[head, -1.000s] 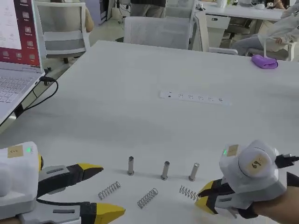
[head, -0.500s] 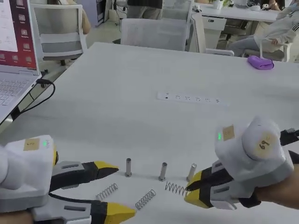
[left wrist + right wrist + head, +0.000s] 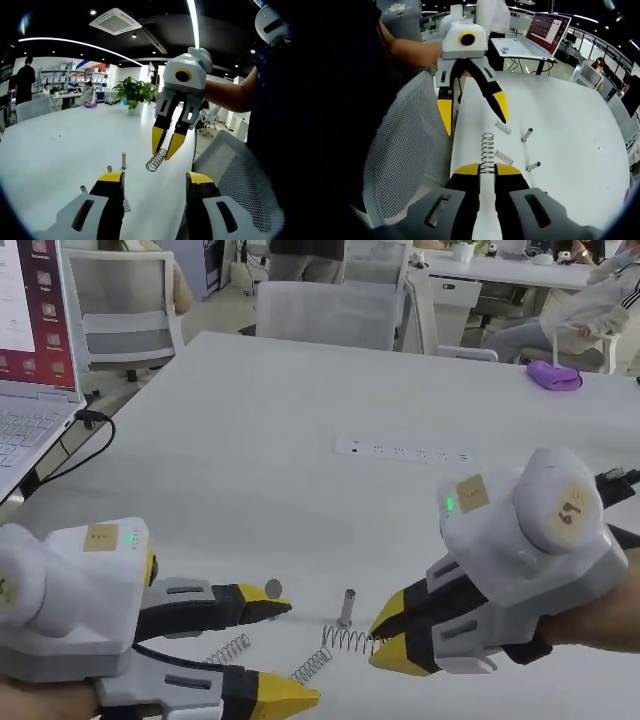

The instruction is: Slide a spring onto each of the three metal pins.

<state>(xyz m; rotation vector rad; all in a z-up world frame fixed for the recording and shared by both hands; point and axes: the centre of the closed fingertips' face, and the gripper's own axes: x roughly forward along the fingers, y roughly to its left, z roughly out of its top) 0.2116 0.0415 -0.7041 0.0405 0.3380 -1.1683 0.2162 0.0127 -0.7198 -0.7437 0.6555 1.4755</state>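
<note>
My right gripper (image 3: 383, 642) is shut on the end of one spring (image 3: 345, 638), which hangs above the white table and points left toward the middle pin (image 3: 347, 607). In the right gripper view the held spring (image 3: 487, 149) sticks straight out past my shut jaws. A second pin (image 3: 272, 589) shows behind the upper jaw of my left gripper (image 3: 296, 652), which stands open with nothing in it. The third pin is hidden behind the right gripper. Two loose springs (image 3: 228, 650) (image 3: 310, 665) lie on the table between the left jaws. All three pins (image 3: 124, 160) stand upright in the left gripper view.
An open laptop (image 3: 30, 340) and its black cable (image 3: 85, 435) sit at the far left. A white power strip (image 3: 410, 452) lies mid-table and a purple object (image 3: 553, 375) at the far right. Office chairs (image 3: 320, 310) stand beyond the far edge.
My right gripper has closed on the rightmost spring, lifted it off the table and carried it left toward the middle pin. The left gripper has moved forward toward the left pin.
</note>
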